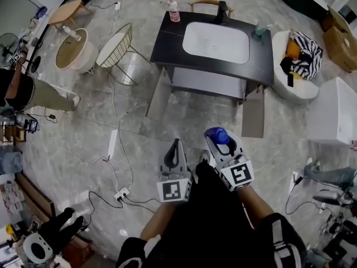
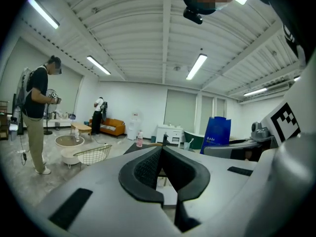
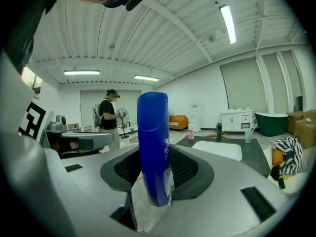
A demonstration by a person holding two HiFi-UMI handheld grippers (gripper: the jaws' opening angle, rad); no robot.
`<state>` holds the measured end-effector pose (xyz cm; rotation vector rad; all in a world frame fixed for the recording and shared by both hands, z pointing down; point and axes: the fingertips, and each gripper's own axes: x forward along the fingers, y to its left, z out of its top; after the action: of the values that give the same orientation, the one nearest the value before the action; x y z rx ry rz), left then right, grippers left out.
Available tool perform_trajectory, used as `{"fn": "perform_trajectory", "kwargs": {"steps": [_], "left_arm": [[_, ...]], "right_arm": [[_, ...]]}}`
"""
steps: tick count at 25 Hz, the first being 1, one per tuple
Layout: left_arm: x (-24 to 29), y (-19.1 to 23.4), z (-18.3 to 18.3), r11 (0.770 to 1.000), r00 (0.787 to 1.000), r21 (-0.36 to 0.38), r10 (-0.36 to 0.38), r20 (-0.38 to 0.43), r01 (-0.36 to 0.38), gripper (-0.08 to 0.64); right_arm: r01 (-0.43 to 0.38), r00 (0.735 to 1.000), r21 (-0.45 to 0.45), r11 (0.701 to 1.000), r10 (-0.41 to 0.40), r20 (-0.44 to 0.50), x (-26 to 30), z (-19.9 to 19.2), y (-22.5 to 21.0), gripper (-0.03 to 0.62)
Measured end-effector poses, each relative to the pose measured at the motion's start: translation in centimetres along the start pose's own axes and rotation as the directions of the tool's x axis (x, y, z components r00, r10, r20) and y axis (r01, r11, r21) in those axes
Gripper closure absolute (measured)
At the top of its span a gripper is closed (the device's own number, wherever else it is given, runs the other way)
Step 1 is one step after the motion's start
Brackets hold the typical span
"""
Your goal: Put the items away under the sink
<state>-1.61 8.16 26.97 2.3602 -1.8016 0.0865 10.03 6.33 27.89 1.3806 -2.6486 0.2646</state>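
Note:
A black vanity [image 1: 170, 35] with a white basin stands ahead, and both of its lower cabinet doors [image 1: 159, 96] hang open. A pink bottle [image 1: 174, 11], a black faucet [image 1: 222, 11] and a cup [image 1: 259, 31] stand on its top. My right gripper [image 1: 222, 142] is shut on an upright blue bottle [image 1: 219, 134], which fills the middle of the right gripper view [image 3: 153, 147] with the vanity [image 3: 217, 149] beyond it. My left gripper [image 1: 175, 148] is beside it on the left, shut, with its pads [image 2: 148, 169] together and nothing between them. Both are held above the floor, short of the vanity.
A wire basket chair [image 1: 117, 46] and a round basin [image 1: 72, 49] sit left of the vanity. Cables and a power strip [image 1: 111, 144] cross the floor. A white tub with striped cloth [image 1: 298, 60], cardboard boxes [image 1: 340, 38] and a white box [image 1: 334, 110] are at the right. A person [image 1: 33, 94] stands far left.

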Motion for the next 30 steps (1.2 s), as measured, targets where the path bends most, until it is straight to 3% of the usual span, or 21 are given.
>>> {"fn": "perform_trajectory", "kwargs": {"steps": [6, 15, 20, 25, 30], "left_arm": [[4.9, 1.6, -0.1, 0.998, 0.999, -0.056, 0.030, -0.014, -0.031, 0.545], [14.3, 6.0, -2.9, 0.997, 1.000, -0.068, -0.022, -0.009, 0.021, 0.545], [18.2, 8.5, -7.3, 0.998, 0.999, -0.055, -0.038, -0.021, 0.037, 0.545], [22.3, 10.3, -11.6, 0.994, 1.000, -0.110, -0.001, 0.014, 0.003, 0.545], [25.5, 11.4, -18.0, 0.989, 0.998, -0.136, -0.051, 0.037, 0.056, 0.545]], "right_arm": [[-0.036, 0.999, 0.009, 0.999, 0.036, -0.025, 5.4, -1.4, -2.8, 0.434], [-0.018, 0.999, 0.008, 1.000, 0.018, -0.029, 13.8, -4.6, -6.8, 0.434], [-0.028, 1.000, -0.021, 0.999, 0.027, -0.014, 18.6, -8.2, -9.1, 0.434], [-0.019, 0.999, -0.017, 1.000, 0.019, -0.026, 23.2, -14.5, -11.8, 0.434], [-0.015, 1.000, 0.000, 1.000, 0.015, -0.022, 26.5, -21.1, -13.5, 0.435]]}}
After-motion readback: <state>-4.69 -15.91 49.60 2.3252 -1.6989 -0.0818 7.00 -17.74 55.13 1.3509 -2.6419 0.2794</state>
